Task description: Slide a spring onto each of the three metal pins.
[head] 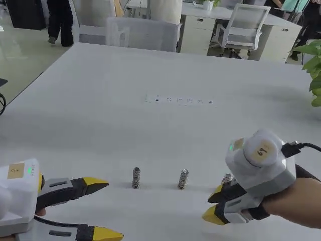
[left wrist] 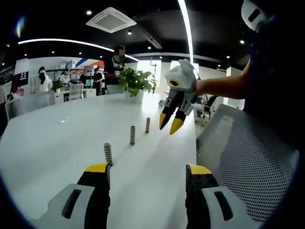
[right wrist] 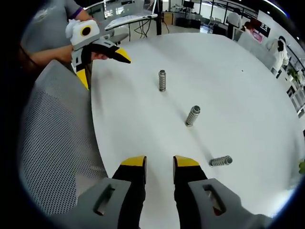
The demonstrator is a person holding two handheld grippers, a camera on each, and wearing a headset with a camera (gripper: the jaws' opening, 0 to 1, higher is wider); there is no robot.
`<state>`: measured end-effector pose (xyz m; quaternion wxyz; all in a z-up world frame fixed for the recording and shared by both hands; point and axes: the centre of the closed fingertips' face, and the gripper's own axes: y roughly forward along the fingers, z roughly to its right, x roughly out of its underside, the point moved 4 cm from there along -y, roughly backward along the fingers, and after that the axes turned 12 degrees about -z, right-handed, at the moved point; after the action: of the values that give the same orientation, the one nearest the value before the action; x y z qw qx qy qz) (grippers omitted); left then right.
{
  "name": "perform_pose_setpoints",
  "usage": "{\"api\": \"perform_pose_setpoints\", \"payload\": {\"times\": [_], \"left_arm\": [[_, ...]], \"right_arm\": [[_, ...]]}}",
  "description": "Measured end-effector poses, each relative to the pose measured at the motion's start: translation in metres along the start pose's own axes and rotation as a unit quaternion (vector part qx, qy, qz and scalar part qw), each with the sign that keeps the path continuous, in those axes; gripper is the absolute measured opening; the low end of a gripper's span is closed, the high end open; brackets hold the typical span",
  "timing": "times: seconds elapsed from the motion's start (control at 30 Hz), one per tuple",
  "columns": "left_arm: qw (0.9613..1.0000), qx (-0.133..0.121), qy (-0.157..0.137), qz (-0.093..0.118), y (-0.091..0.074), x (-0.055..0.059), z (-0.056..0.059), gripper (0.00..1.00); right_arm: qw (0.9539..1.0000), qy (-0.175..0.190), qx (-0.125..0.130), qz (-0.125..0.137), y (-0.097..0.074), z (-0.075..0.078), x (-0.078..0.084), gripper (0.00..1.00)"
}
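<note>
Three short metal springs stand in a row on the white table (head: 150,135), each around a pin: the left spring (head: 136,177), the middle spring (head: 183,178) and the right spring (head: 227,178), partly hidden behind my right gripper. My right gripper (head: 210,207) hovers just in front of the right spring (right wrist: 220,161), jaws a little apart with nothing between them. My left gripper (head: 110,209) is at the near left, open wide and empty, left of the left spring (left wrist: 108,153). The right gripper (left wrist: 169,124) also appears in the left gripper view.
A flush socket strip (head: 180,100) lies mid-table. A grey mesh chair (right wrist: 57,143) sits at the near edge by me. Office chairs (head: 143,32) stand beyond the far edge, and a plant (head: 313,65) is at the right. People stand in the background.
</note>
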<state>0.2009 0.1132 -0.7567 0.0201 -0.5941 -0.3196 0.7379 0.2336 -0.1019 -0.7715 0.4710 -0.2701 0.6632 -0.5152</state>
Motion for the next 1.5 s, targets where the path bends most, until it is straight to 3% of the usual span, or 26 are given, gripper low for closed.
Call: {"api": "perform_pose_setpoints", "payload": {"times": [0.23,0.67,0.97,1.5], "left_arm": [[1.0000,-0.002,-0.003,0.000,0.001,-0.001,0.003,0.60],[0.9999,-0.003,-0.010,0.001,0.001,-0.001,0.007,0.61],[0.9998,-0.006,-0.018,0.004,0.000,0.000,0.005,0.62],[0.9991,-0.018,-0.037,0.009,-0.003,0.005,0.008,0.66]], "right_arm": [[0.9981,0.044,0.015,0.042,-0.015,0.005,0.024,0.22],[0.9878,0.093,0.039,0.119,-0.030,0.012,0.055,0.33],[0.9755,0.097,0.063,0.187,-0.039,0.011,0.064,0.41],[0.9616,0.101,0.080,0.242,-0.038,0.012,0.071,0.57]]}}
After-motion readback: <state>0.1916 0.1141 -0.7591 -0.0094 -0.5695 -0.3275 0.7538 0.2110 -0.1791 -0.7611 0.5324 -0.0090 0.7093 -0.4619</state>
